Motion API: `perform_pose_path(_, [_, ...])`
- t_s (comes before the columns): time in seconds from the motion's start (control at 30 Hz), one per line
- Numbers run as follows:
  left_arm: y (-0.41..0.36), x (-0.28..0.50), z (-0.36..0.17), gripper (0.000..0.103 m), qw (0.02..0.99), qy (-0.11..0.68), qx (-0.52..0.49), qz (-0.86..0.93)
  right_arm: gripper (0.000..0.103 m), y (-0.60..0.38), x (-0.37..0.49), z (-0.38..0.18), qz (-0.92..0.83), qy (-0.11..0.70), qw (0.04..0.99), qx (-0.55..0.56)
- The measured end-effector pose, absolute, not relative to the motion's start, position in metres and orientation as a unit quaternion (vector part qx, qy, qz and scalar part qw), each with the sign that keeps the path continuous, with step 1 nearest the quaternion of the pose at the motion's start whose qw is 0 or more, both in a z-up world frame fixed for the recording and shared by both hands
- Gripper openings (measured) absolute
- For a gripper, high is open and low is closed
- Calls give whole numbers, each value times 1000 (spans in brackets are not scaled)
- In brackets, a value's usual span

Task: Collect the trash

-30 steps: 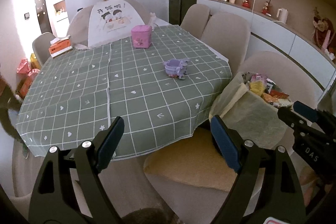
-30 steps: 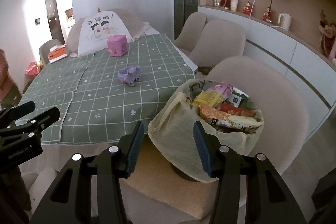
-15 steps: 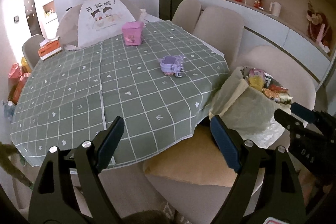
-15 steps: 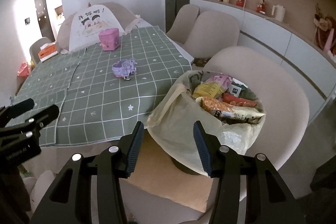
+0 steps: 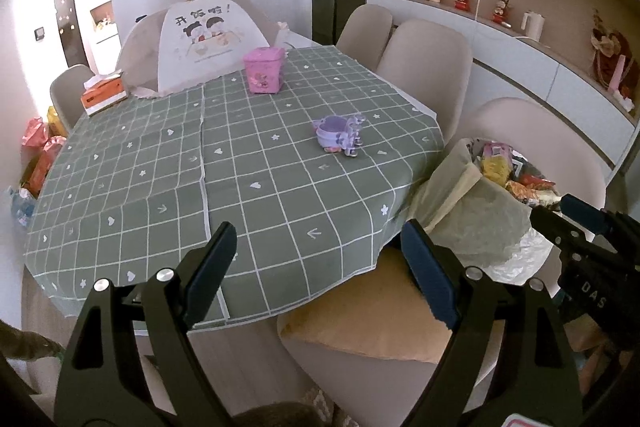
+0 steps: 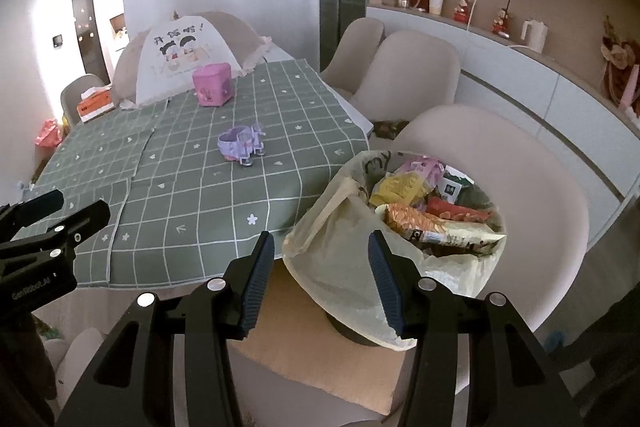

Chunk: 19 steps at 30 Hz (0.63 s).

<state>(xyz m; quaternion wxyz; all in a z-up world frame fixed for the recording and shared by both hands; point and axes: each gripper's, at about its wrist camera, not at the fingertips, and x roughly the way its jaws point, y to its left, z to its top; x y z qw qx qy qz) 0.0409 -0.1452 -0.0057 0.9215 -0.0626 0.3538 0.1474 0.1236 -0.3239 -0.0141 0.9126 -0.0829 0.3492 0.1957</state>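
Claws: our left claw [image 5: 320, 263] and right claw [image 6: 320, 275] both gape, empty.
Bag: one crinkly plastic trash bag [image 6: 340, 259], full of wrappers.
Counter: one checked cloth [image 5: 240, 187].

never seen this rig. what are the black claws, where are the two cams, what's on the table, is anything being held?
No robot here: a person holds a two-finger gripper in each hand, with a fisheye camera on each looking forward along the fingers. The black claws at the bottom of each picture are that gripper's own fingers.

The left wrist view shows the left gripper, open and empty over the near edge of the table. The right wrist view shows the right gripper, also open and empty, aimed at the trash bag, which sits on a chair and is full of wrappers.

On the green checked tablecloth: a purple toy, a pink box, an orange tissue box and a folding food cover. No loose trash shows on the table.
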Motion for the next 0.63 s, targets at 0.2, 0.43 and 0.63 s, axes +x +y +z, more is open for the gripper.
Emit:
perform_pose_path(0.2, [-153, 40, -7, 80, 922, 353, -61, 151, 46, -328, 125, -12, 205, 341, 913, -86])
perform_pose_path(0.43, [-151, 37, -15, 75, 913, 370, -68, 158, 46, -328, 128, -16, 217, 342, 910, -84])
perform_pose_path(0.63, [-132, 42, -24, 75, 905, 384, -72, 167, 46, -311, 137, -21, 222, 347, 908, -82])
